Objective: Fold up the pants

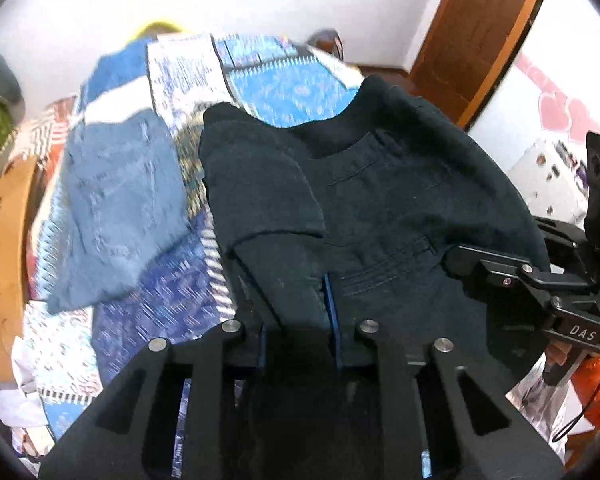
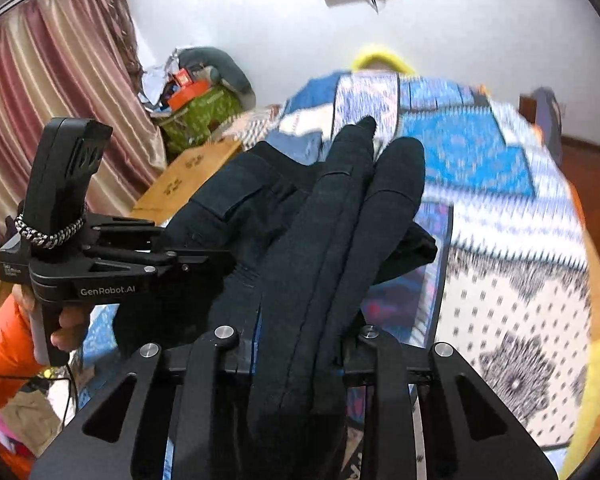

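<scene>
Both tongs (image 1: 284,276) (image 2: 300,344) pinch the black pants (image 1: 400,200); only the left view shows folded jeans (image 1: 120,208).

A patterned blue-and-white bedspread (image 1: 292,92) spreads ahead of and beneath the gripper; folded blue jeans (image 1: 120,208) lie on it, ahead to the left; a brown cardboard box (image 1: 4,248) stands at the far left; a wooden door (image 1: 480,28) rises ahead to the right; striped pink curtains (image 2: 60,100) hang at the left; a green bag (image 2: 200,116) sits beside them.
</scene>
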